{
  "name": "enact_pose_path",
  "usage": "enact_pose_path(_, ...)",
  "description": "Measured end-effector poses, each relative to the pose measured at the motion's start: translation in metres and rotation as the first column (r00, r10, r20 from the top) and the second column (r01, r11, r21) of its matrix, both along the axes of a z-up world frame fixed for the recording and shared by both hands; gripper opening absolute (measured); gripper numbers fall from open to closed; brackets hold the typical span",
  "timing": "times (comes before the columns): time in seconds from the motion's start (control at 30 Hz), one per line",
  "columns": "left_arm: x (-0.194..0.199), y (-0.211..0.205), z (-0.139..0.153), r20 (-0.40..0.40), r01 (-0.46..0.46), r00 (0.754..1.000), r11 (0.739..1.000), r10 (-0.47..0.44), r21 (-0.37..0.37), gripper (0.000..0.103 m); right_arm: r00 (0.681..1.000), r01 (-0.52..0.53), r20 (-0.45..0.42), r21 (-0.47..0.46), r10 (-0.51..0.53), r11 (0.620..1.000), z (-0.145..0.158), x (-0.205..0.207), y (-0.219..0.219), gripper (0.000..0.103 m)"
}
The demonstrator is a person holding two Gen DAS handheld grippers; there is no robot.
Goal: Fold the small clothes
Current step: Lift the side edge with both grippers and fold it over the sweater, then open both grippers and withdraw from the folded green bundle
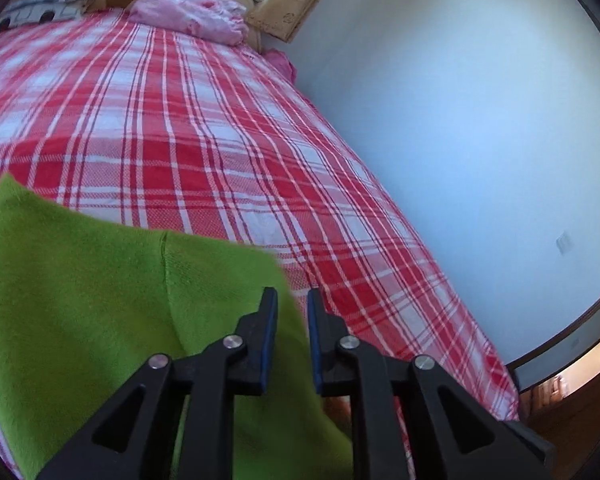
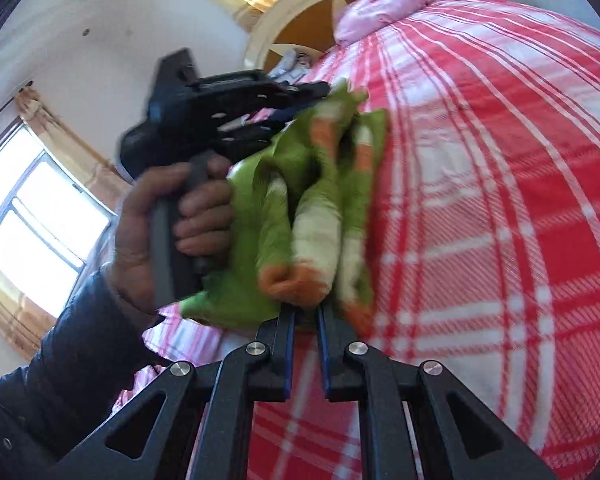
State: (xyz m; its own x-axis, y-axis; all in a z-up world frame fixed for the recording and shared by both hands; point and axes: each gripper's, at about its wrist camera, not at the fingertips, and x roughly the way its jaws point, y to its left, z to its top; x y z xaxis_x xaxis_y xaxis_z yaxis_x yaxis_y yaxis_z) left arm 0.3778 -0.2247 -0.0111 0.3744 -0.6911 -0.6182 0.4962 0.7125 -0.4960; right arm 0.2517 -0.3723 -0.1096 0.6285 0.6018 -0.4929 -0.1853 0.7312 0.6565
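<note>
A green fleece garment (image 1: 100, 300) fills the lower left of the left wrist view, over the red plaid bed. My left gripper (image 1: 292, 294) stands at the garment's right edge. Its jaws are a little apart, with cloth showing in the gap but not pressed, so it is open. In the right wrist view the same garment (image 2: 312, 184), green with orange and white stripes, hangs bunched in folds. My right gripper (image 2: 304, 314) is shut on its lower orange end. The left gripper (image 2: 298, 106), held by a hand (image 2: 172, 216), is at the garment's far top edge.
The plaid bedspread (image 1: 204, 128) covers the bed. A pink bundle (image 1: 192, 12) and grey printed clothes (image 1: 40, 10) lie by the headboard (image 2: 300, 4). A pale wall (image 1: 460, 120) runs along the bed's right side. A window (image 2: 32, 208) and a dark sleeve (image 2: 72, 344) are on the left.
</note>
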Motion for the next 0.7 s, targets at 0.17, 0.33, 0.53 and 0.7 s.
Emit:
enact_pose_path(0.17, -0.041, 0.043, 0.023, 0.166, -0.026, 0.986, 0.998, 0.014, 0.065, 0.054, 0.997, 0.069, 0.049, -0.107, -0.064, 0.992, 0.014, -0.013, -0.006, 0.049)
enact_pose_path(0.33, -0.079, 0.105, 0.014, 0.275, -0.122, 0.958, 0.982, 0.078, 0.145, 0.071, 0.98, 0.159, 0.139, -0.102, -0.145, 0.982, 0.043, -0.019, -0.019, 0.057)
enact_pose_path(0.53, -0.096, 0.122, -0.031, 0.238, -0.133, 0.967, 0.975, 0.088, 0.18, 0.072, 0.993, 0.059, 0.104, -0.054, -0.053, 0.997, 0.065, 0.043, 0.006, 0.057)
enact_pose_path(0.7, -0.097, 0.122, -0.04, 0.228, -0.145, 0.967, 0.98, 0.111, 0.14, 0.08, 0.999, 0.042, -0.012, -0.102, -0.043, 0.994, 0.045, 0.086, 0.023, 0.017)
